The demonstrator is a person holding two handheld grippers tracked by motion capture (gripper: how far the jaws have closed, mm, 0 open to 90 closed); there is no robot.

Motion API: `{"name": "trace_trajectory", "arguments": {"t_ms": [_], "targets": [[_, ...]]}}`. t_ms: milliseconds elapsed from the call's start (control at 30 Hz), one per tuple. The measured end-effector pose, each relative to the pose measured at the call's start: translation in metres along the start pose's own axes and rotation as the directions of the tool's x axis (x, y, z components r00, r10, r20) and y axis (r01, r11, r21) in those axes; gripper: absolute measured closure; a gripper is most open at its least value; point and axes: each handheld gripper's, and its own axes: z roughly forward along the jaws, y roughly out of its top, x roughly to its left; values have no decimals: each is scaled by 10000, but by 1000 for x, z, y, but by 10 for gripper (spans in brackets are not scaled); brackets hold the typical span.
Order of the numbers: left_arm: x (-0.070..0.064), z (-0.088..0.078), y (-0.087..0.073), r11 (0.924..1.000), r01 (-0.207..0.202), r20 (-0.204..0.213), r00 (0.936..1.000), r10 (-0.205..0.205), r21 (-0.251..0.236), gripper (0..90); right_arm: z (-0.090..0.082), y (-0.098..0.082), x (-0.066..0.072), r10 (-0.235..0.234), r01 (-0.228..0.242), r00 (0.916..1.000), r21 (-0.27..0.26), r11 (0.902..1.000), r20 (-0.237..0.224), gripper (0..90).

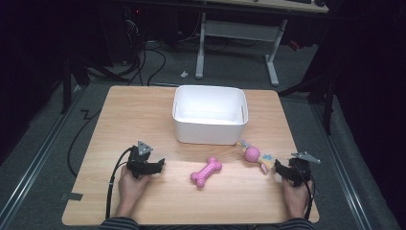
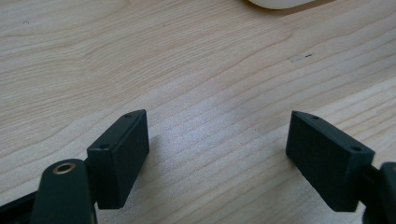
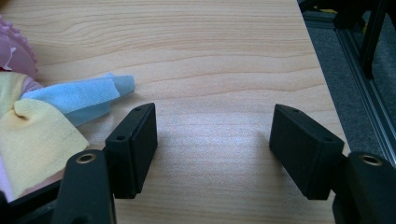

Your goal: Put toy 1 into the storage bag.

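Both our claws, left (image 1: pixel 152 166) and right (image 1: pixel 281 171), released, empty, resting on desk (image 1: pixel 143 115). Rope toy (image 1: pixel 255 156) beside right claw: soft, light; we'd pinch cloth tail. Bone (image 1: pixel 206 172): rubbery, grip mid-shaft.

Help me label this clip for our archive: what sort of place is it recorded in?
Probably a lab or workshop recording station. A light wooden table stands on grey carpet between metal floor rails, with loose black cables and a white-legged desk in the dark behind it.
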Motion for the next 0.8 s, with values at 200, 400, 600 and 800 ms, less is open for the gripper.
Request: {"name": "trace_trajectory", "arguments": {"t_ms": [200, 400, 600, 800], "targets": [[0, 1, 1, 10000, 18, 6, 10000, -18, -5, 215, -1, -1, 1, -15, 15, 10000, -3, 10000, -33, 326], [0, 1, 1, 10000, 43, 15, 10000, -43, -7, 216, -1, -1, 1, -39, 39, 10000, 2, 10000, -49, 325], [1, 1, 1, 10000, 12, 87, 10000, -12, -12, 215, -1, -1, 1, -62, 62, 10000, 1, 10000, -71, 325], [1, 1, 0, 10000, -57, 146, 9999, 57, 24, 197, -1, -1, 1, -51, 51, 10000, -15, 10000, -79, 325]]}}
